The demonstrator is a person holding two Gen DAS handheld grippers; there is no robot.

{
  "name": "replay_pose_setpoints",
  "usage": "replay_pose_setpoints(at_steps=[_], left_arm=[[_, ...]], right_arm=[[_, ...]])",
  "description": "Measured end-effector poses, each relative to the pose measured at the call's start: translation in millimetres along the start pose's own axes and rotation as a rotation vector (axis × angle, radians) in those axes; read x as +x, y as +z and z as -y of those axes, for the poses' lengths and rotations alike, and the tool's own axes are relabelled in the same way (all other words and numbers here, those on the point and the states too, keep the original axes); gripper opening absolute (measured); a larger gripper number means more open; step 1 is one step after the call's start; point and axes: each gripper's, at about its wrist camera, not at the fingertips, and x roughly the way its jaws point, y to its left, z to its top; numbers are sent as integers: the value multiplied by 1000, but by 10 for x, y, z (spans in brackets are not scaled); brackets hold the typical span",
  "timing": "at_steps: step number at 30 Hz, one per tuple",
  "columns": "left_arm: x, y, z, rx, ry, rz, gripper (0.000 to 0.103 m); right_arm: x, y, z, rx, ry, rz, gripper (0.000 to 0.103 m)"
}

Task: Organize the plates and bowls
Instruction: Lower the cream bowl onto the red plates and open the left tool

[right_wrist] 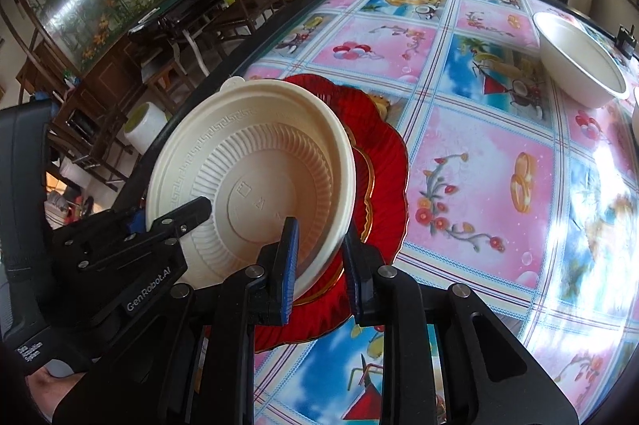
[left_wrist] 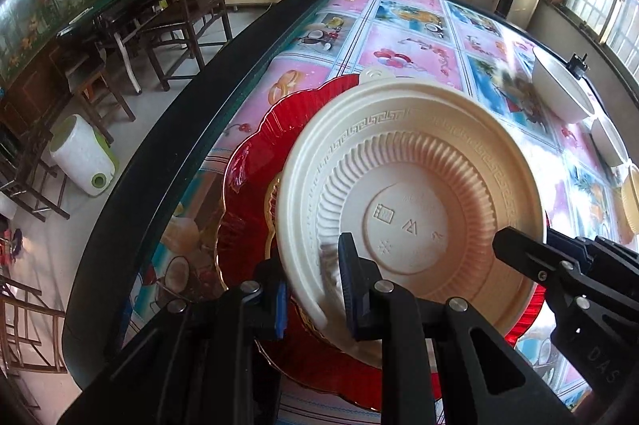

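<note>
Both tools, left tool (left_wrist: 313, 289) and right tool (right_wrist: 321, 257), pinch the rim of your light, bendy cream bowl (right_wrist: 255, 181), tipped over the red plate (right_wrist: 383, 161); hold gently.

The left hand-held gripper (left_wrist: 313, 289) is matte black plastic with angular triangular cut-outs in its frame, round silver pins at the linkage joints and blue pads on the inner faces of its fingers (left_wrist: 351, 277). The right hand-held gripper (right_wrist: 319, 265) is built the same: black frame, silver pins, blue-edged fingers (right_wrist: 288, 257). In the right wrist view the left unit's side carries small screws, white "GenRobot.AI" lettering and a small white label.
</note>
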Motion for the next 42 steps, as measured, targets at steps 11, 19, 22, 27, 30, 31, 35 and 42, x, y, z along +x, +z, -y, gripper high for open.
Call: replay_pose_setpoints(at_steps=[11, 19, 22, 27, 30, 31, 35, 42], left_arm=[[2, -21, 45, 20, 20, 8, 28], [-64, -49, 103, 40, 27, 39, 48], [-101, -44, 102, 43, 41, 56, 48], [-151, -24, 80, 37, 44, 76, 48], [-202, -11, 81, 34, 49, 95, 48], [-229, -5, 86, 32, 51, 105, 48], [-294, 29, 132, 34, 42, 120, 51], [-430, 64, 334, 59, 11, 168, 62]], right_arm=[[13, -23, 48, 38, 31, -12, 28], [-104, -32, 19, 33, 49, 7, 28], [-137, -39, 34, 36, 48, 11, 28], [-229, -49, 78, 48, 51, 31, 28], [-329, -50, 86, 51, 57, 58, 28], [-365, -51, 82, 48, 56, 68, 28], [-474, -57, 98, 52, 55, 89, 28], [-625, -56, 179, 61, 40, 117, 28]])
